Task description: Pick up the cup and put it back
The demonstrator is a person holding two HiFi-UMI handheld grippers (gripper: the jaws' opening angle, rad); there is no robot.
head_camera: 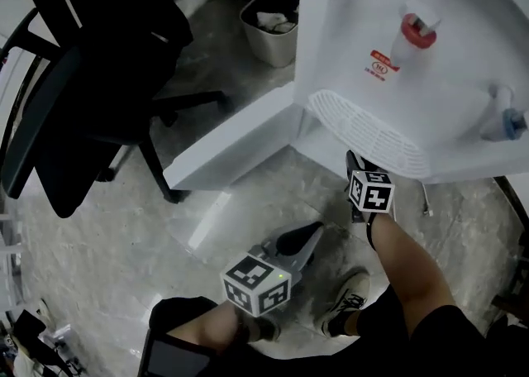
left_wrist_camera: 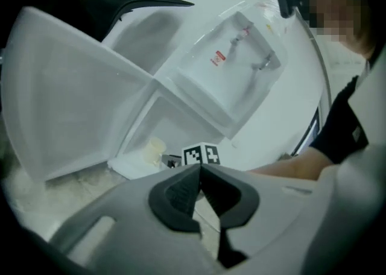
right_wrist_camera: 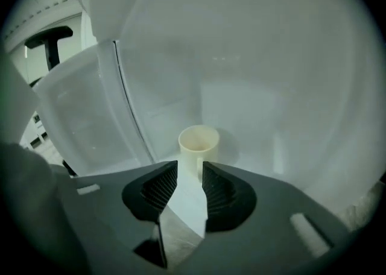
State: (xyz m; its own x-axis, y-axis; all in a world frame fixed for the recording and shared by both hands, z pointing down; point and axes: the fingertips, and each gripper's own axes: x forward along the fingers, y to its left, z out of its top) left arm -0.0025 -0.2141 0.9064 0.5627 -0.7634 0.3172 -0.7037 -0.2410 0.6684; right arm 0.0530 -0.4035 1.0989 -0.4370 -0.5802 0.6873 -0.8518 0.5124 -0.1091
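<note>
currently the cream cup point(right_wrist_camera: 198, 146) stands upright inside the lower compartment of the water dispenser point(head_camera: 397, 53), near the compartment's back wall. the dispenser's compartment door point(head_camera: 231, 148) is swung fully open. right gripper point(right_wrist_camera: 190, 170): jaws apart, nothing between them, aimed into the dispenser's lower compartment, with the cup just beyond the jaw tips. left gripper point(left_wrist_camera: 199, 168): jaws together, empty, held outside the dispenser, in front of the open compartment. an office chair point(head_camera: 83, 78) and a waste bin point(head_camera: 271, 24) stand beside the dispenser.
</note>
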